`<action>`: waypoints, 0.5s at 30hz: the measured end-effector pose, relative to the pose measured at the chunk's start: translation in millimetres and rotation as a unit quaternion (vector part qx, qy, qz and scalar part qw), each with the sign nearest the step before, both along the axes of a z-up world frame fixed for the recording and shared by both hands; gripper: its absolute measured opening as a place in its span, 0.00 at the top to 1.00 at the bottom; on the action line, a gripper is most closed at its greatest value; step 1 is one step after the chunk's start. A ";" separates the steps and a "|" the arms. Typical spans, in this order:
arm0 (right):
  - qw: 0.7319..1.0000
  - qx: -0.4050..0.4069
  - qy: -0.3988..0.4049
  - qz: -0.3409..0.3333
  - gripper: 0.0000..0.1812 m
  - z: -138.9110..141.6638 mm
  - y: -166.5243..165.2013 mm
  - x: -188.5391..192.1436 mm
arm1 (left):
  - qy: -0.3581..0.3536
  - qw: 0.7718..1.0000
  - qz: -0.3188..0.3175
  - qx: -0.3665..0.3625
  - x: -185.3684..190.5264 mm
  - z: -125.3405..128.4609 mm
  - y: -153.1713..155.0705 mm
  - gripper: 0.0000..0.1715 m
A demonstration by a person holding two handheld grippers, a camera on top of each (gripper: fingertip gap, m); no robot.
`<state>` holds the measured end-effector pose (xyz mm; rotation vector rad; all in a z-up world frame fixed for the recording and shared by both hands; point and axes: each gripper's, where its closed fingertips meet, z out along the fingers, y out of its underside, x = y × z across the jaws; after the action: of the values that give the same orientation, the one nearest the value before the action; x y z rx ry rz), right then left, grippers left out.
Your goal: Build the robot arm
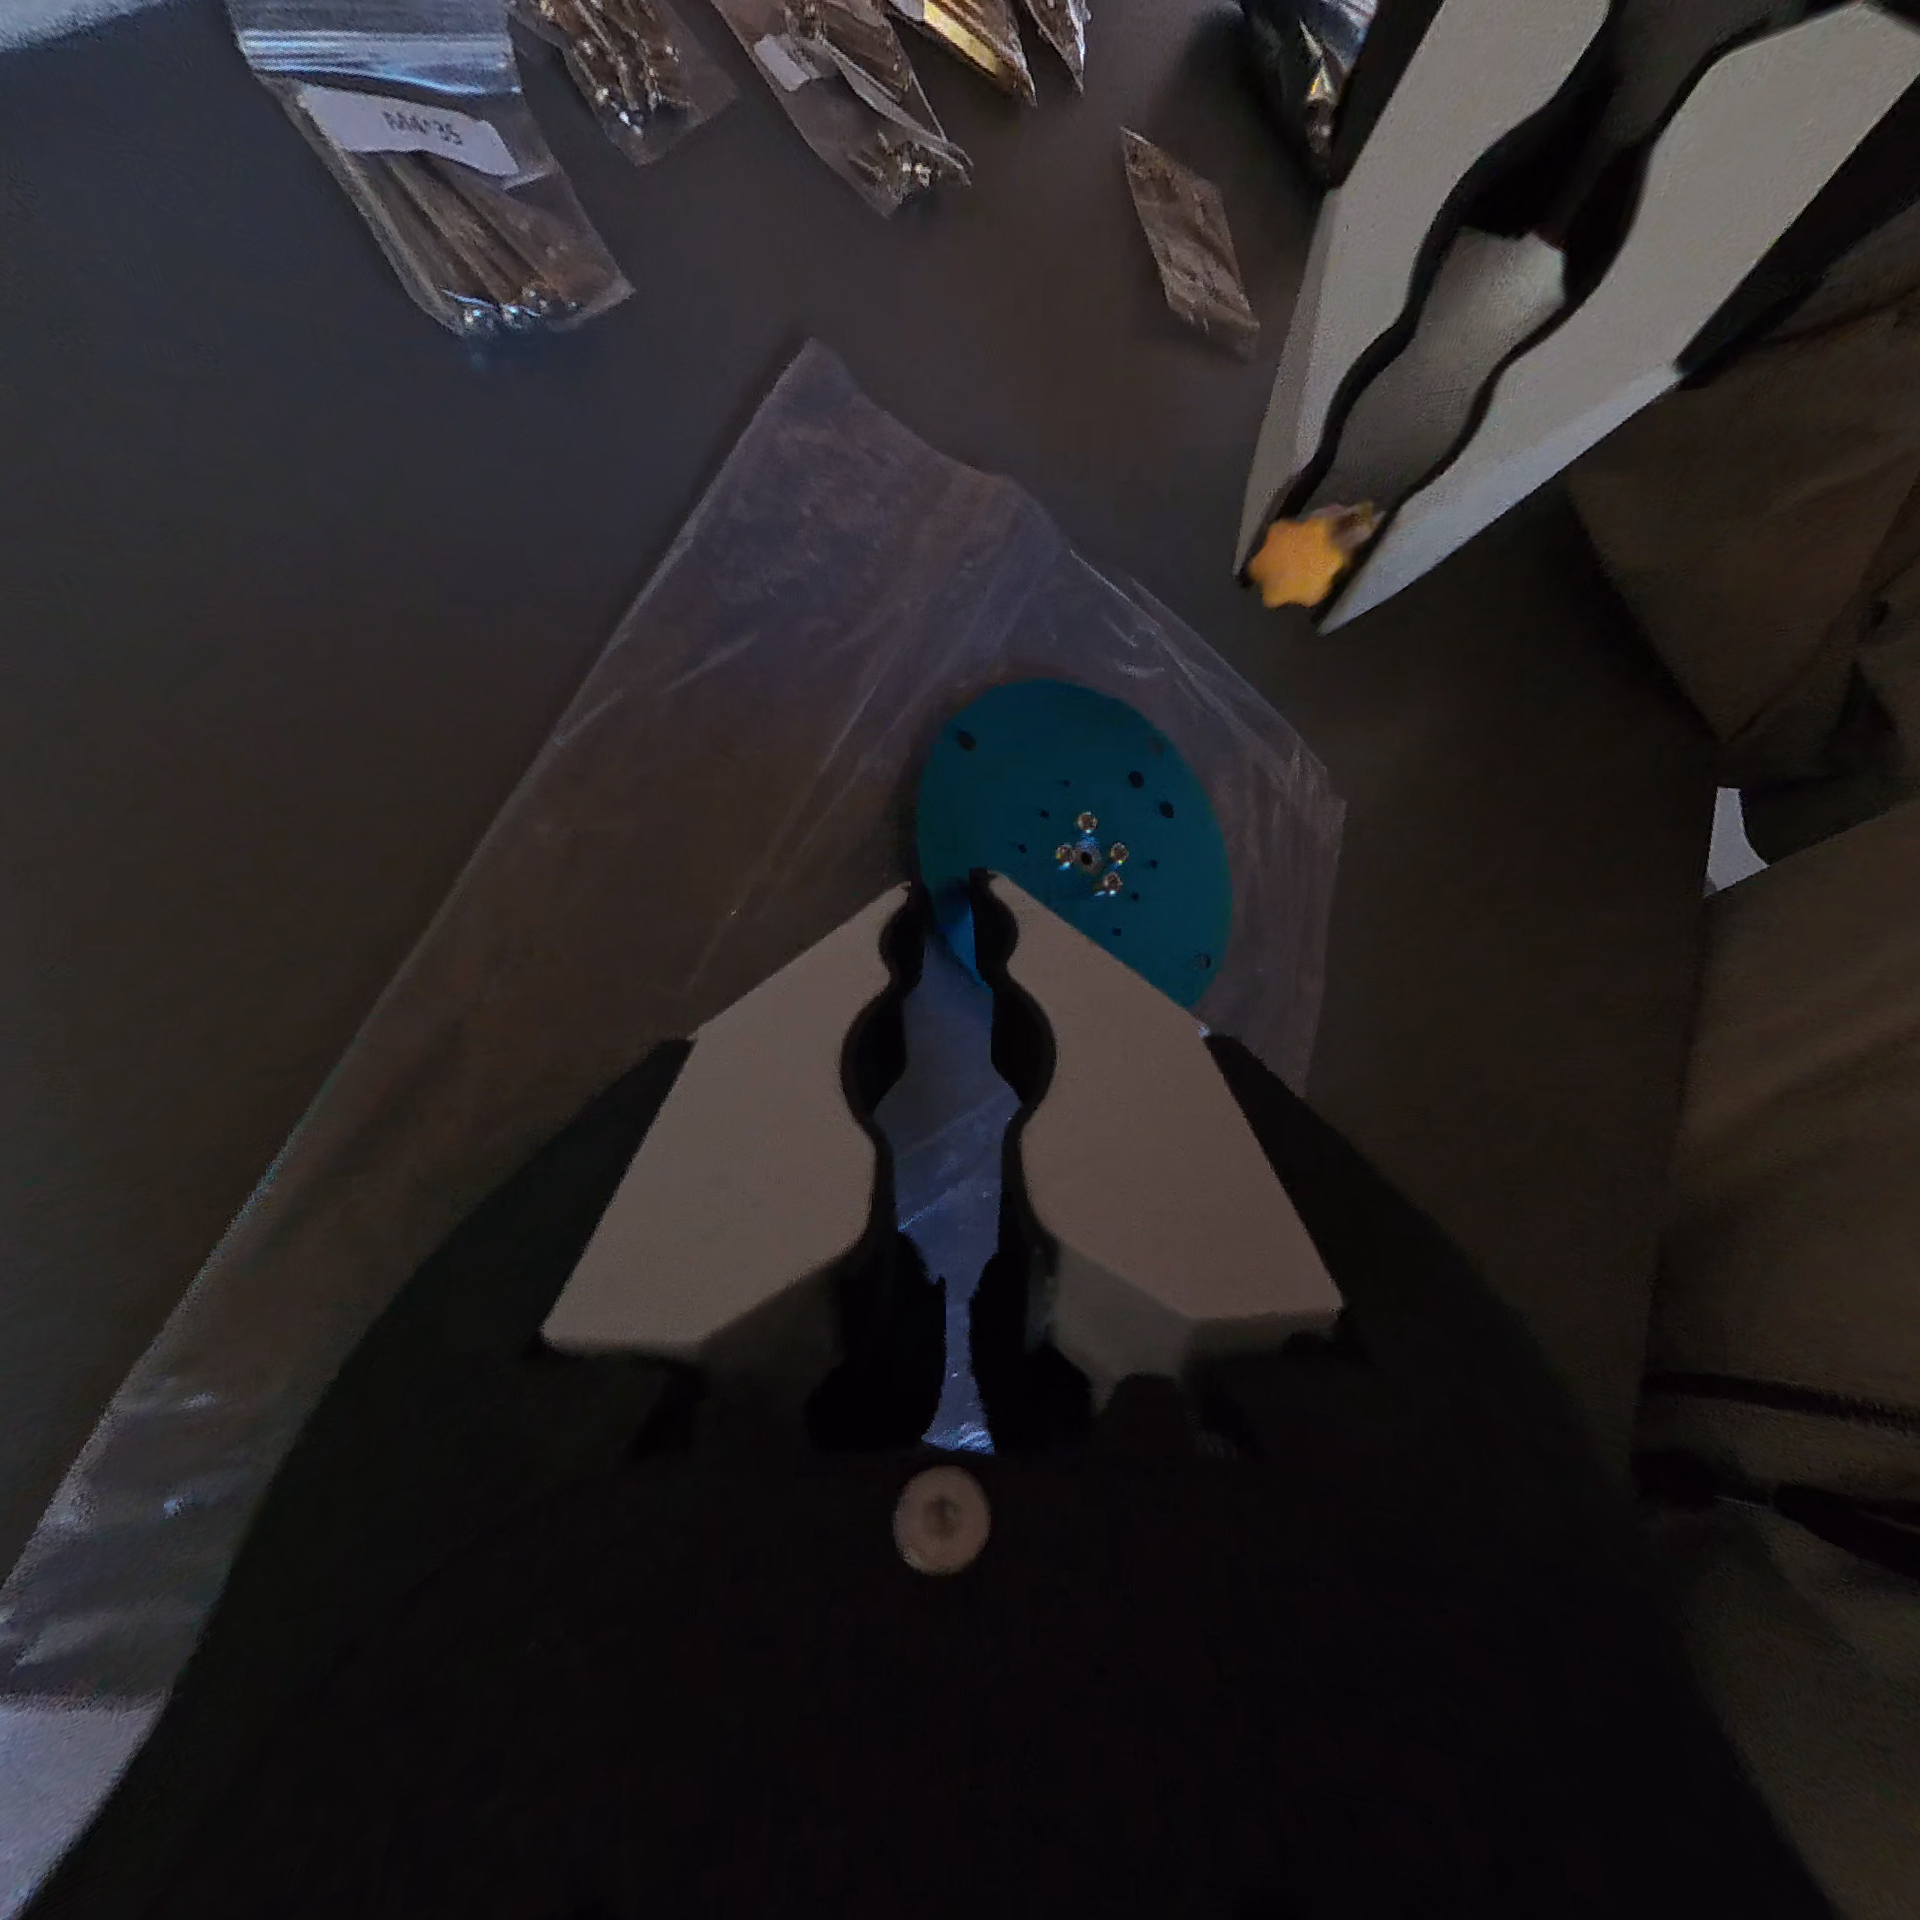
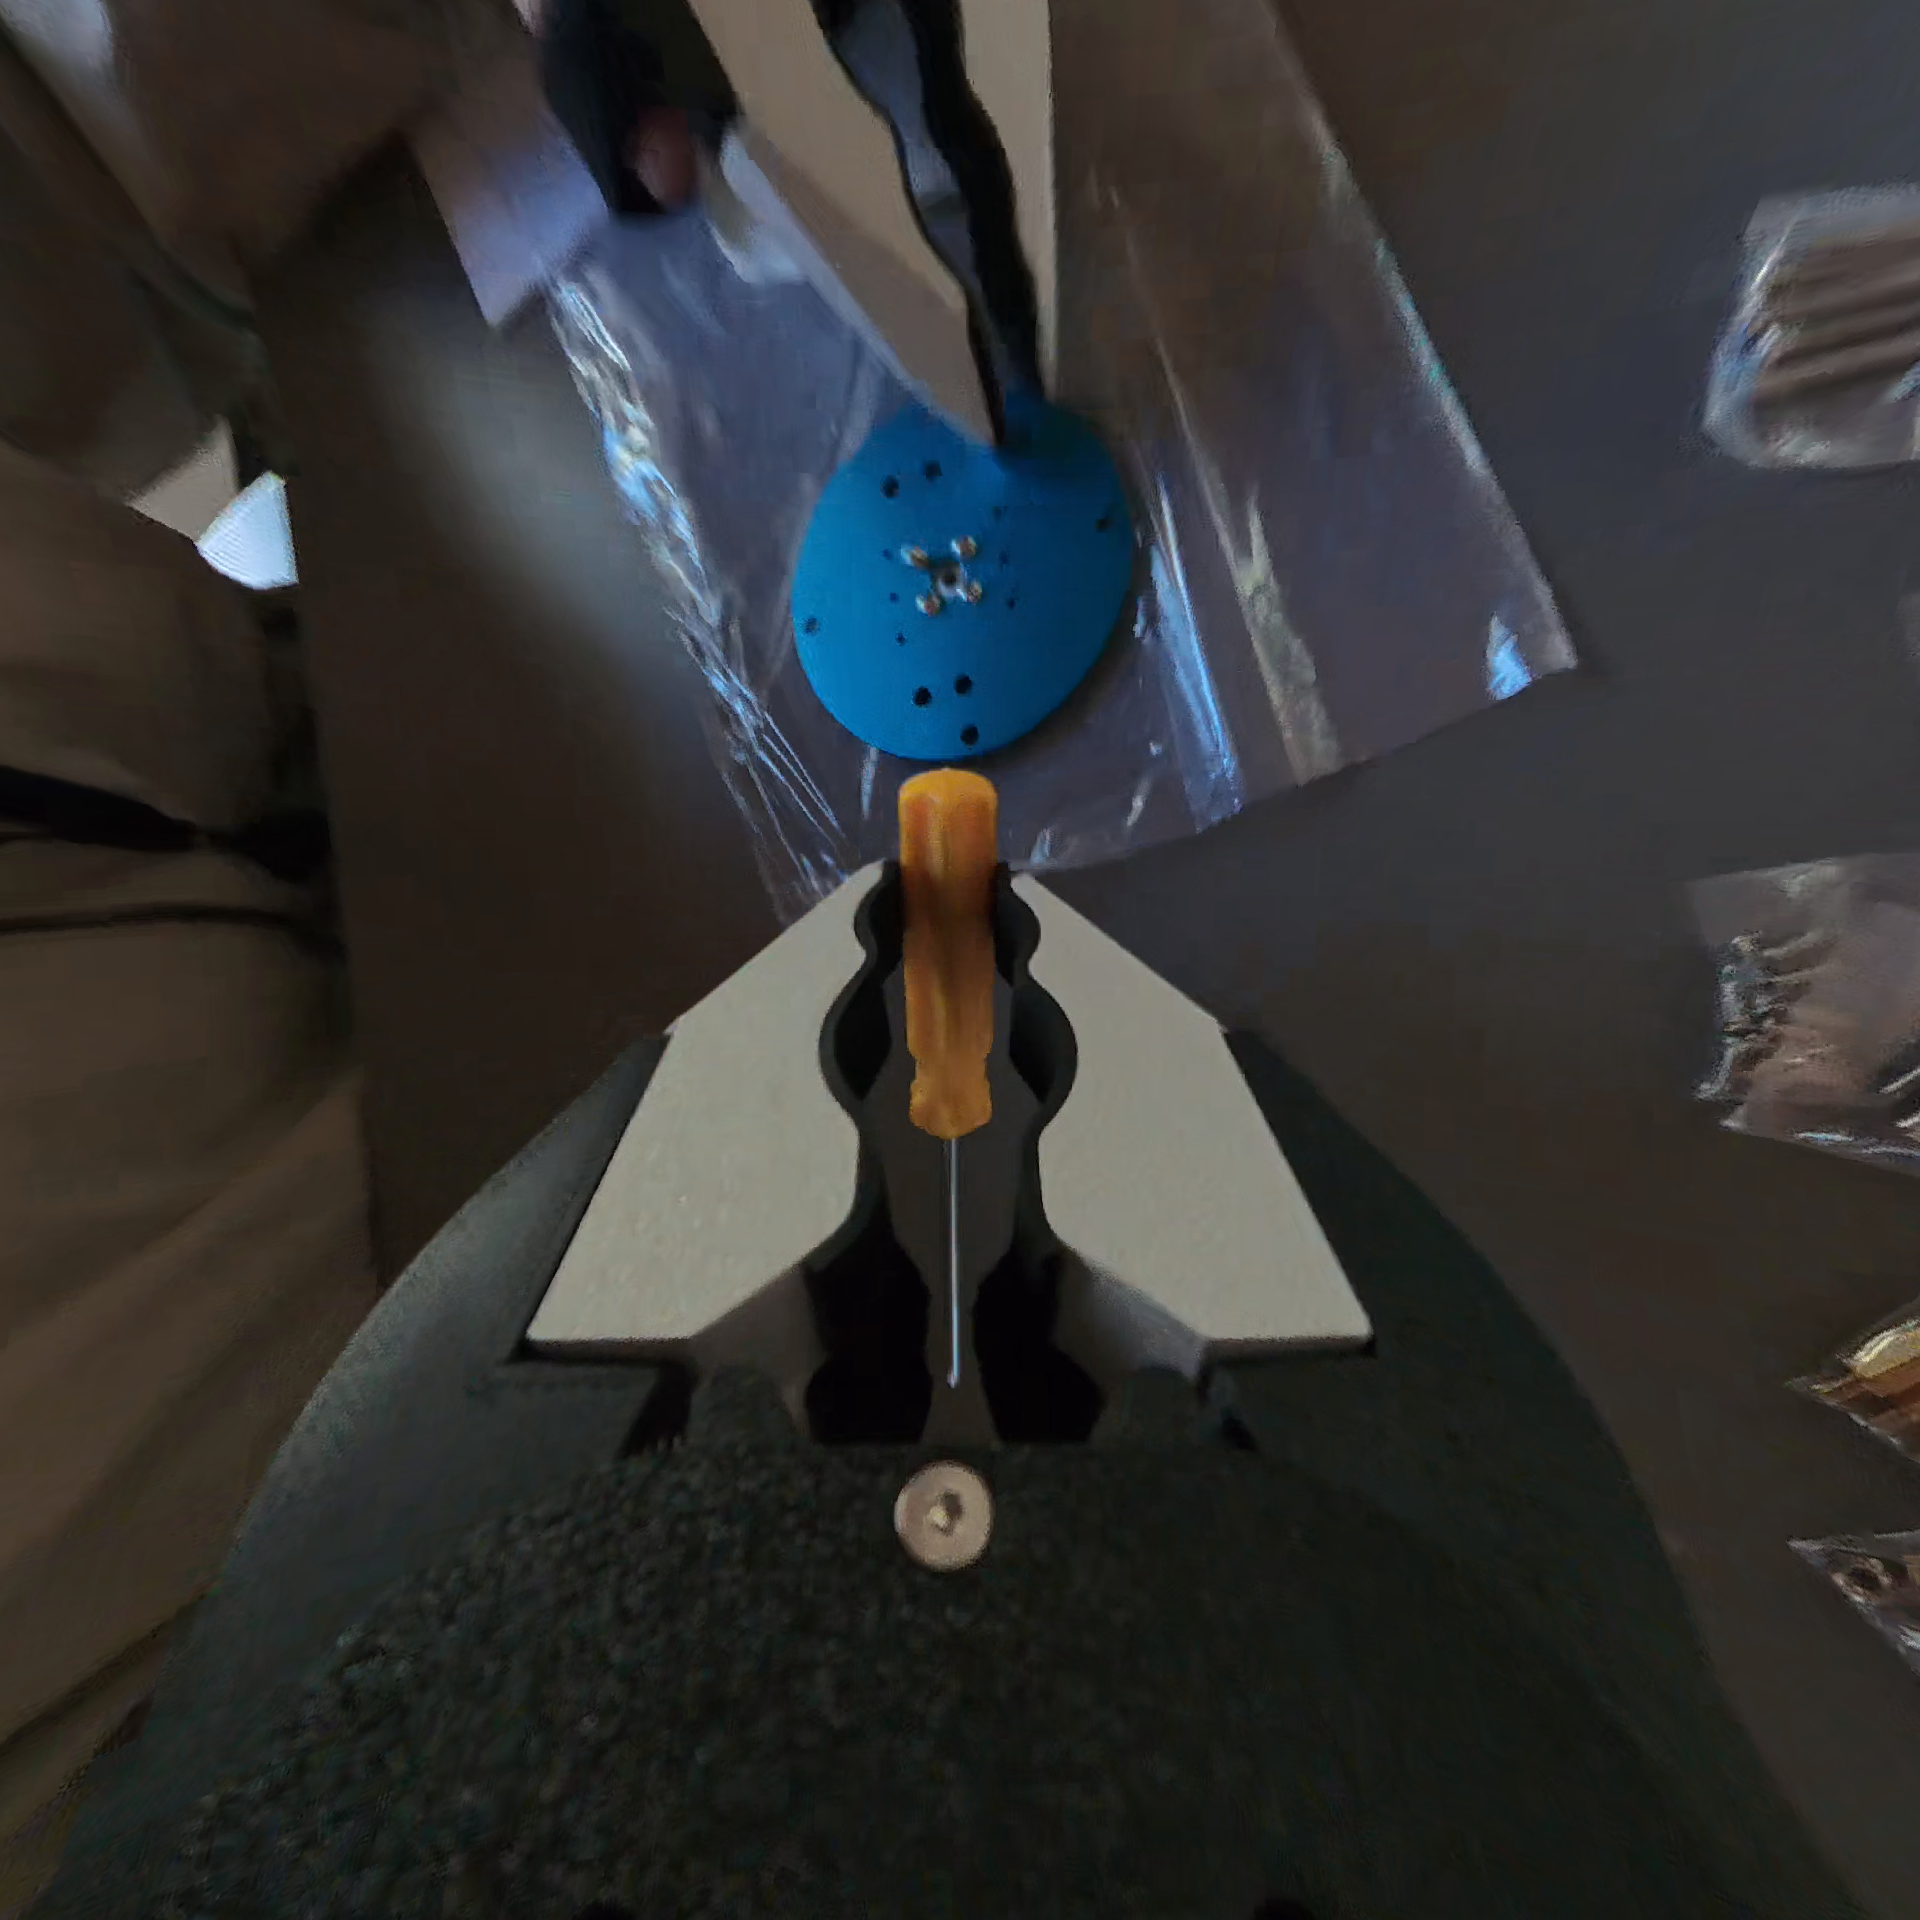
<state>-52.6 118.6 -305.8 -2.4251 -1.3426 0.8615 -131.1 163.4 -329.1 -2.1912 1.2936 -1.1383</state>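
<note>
Left gripper (image 1: 948, 888) fingers pinched on the rim of a blue disc (image 1: 1081, 831), tilted over a clear plastic bag (image 1: 727, 727) on the dark worktop (image 1: 260, 623). Right gripper (image 2: 945, 883) fingers clamped on an orange-handled screwdriver (image 2: 948, 956), handle end just beside the disc. Best done with disc steady, bit squared to the centre screws (image 2: 943, 574).

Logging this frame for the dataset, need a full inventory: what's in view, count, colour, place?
blue disc: one, blue with holes and four centre screws, on the plastic sheet
plastic sheet: one, clear, flat on the dark table
screwdriver: one, orange handle, thin metal shaft, between right gripper's fingers
hardware bags: several, clear, along the table's far edge
left gripper: shut on disc's rim
right gripper: shut on screwdriver handle
</note>
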 end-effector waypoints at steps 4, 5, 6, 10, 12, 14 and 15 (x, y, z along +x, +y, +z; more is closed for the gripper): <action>0.999 -0.010 -0.046 -0.009 0.91 -18.2 -0.3 4.5 | -0.002 1.000 -0.004 0.001 2.3 -0.4 -7.1 0.96; 0.999 -0.010 -0.052 -0.009 0.91 -20.0 -0.4 5.3 | -0.002 1.000 -0.004 0.006 2.4 -0.2 -7.5 0.96; 0.998 -0.004 -0.059 -0.003 0.91 -21.8 -0.9 5.7 | -0.003 1.000 -0.004 0.008 2.7 0.1 -8.4 0.96; 0.996 0.036 -0.075 0.009 0.77 -23.8 2.7 3.7 | -0.028 0.999 0.002 -0.015 4.7 5.7 -11.6 0.98; 0.994 0.077 -0.066 0.025 0.63 -18.5 4.9 -4.0 | -0.031 0.999 0.005 -0.019 3.6 5.3 -10.8 0.98; 0.986 0.145 -0.046 0.063 0.50 -13.1 4.8 -20.7 | -0.032 0.999 0.006 -0.019 2.6 4.9 -10.7 0.98; 0.982 0.171 -0.039 0.067 0.47 -13.2 5.5 -29.6 | -0.033 0.999 0.006 -0.018 2.3 5.2 -10.9 0.99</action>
<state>-82.2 124.1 -319.0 -2.1434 -1.5534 0.5152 -128.8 152.5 -323.9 -2.1657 1.2397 -1.2277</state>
